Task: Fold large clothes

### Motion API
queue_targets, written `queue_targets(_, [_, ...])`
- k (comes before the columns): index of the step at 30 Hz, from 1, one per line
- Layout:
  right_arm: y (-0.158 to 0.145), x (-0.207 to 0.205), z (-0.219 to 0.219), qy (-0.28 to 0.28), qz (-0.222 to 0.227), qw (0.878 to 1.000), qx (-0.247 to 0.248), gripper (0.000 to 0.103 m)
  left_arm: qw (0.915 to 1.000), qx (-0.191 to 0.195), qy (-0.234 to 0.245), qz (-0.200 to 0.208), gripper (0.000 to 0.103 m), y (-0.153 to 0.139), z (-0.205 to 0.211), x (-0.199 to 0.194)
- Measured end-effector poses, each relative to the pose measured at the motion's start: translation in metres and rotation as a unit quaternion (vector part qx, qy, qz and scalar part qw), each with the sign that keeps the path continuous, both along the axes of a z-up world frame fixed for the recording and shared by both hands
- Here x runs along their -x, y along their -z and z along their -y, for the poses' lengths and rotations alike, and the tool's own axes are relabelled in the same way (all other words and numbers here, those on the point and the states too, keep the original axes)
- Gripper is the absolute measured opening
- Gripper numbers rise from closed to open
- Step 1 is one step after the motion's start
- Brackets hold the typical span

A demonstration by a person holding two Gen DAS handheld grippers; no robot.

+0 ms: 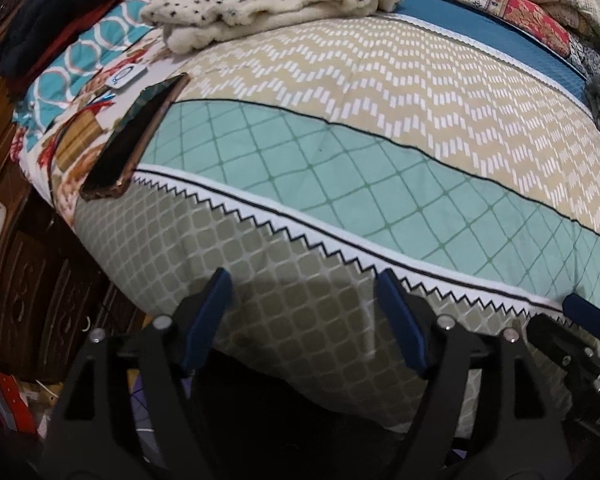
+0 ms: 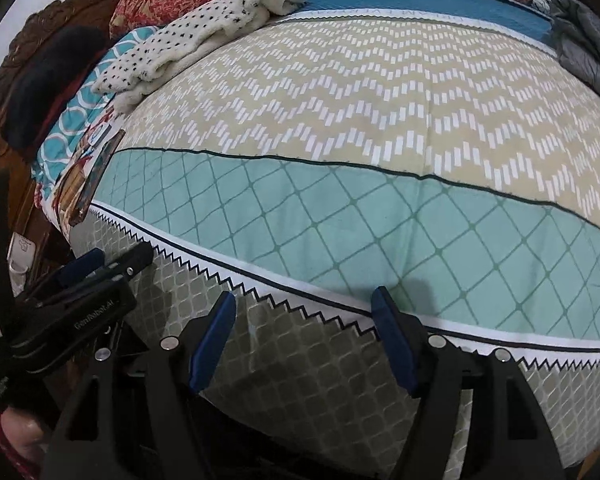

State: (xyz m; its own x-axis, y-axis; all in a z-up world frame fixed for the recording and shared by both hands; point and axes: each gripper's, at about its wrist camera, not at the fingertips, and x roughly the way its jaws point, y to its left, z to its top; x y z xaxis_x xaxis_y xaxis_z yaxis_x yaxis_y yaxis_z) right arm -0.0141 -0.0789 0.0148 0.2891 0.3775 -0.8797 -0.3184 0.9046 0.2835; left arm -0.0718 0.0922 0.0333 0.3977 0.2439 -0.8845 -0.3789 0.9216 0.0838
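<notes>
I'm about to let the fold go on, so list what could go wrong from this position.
1. The phone lies on the left edge of the patterned quilt; lifting that side would likely tip it off.
2. The spotted fleece rests on the quilt's far edge and could get dragged into the fold.
3. The left gripper and right gripper stand open over the near edge, close together, and may collide.

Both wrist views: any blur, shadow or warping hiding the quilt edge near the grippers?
Left wrist: heavy fisheye bulge, dark corners; the left gripper throws a grey shadow on the quilt; the phone is slightly smeared. Right wrist: same bulge; fainter shadow by the right gripper; quilt's near edge drops into black below the fingers in both.
</notes>
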Motion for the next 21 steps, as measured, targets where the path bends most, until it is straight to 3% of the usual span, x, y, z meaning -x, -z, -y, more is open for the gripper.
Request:
queue_targets(4, [0.004, -0.002, 0.008, 0.006, -0.011, 0.999, -0.043, 0.035, 1.0, 0.0, 0.002, -0.005, 0.081, 0.005, 0.0, 0.0])
queue_targets(10, [0.005, 0.001, 0.004, -0.003, -0.014, 0.998, -0.066, 0.028, 1.0, 0.005, -0.002, -0.006, 0.087, 0.01, -0.004, 0.001])
queue_targets(16, [0.005, 0.005, -0.004, -0.018, -0.013, 0.998, -0.059, 0.025, 0.9999, 0.003, -0.002, -0.009, 0.09, 0.013, -0.005, 0.001])
queue_targets(21, [0.006, 0.001, 0.003, -0.006, -0.024, 0.996, -0.083, 0.025, 0.9999, 0.006, -0.004, -0.009, 0.093, 0.014, -0.008, 0.001])
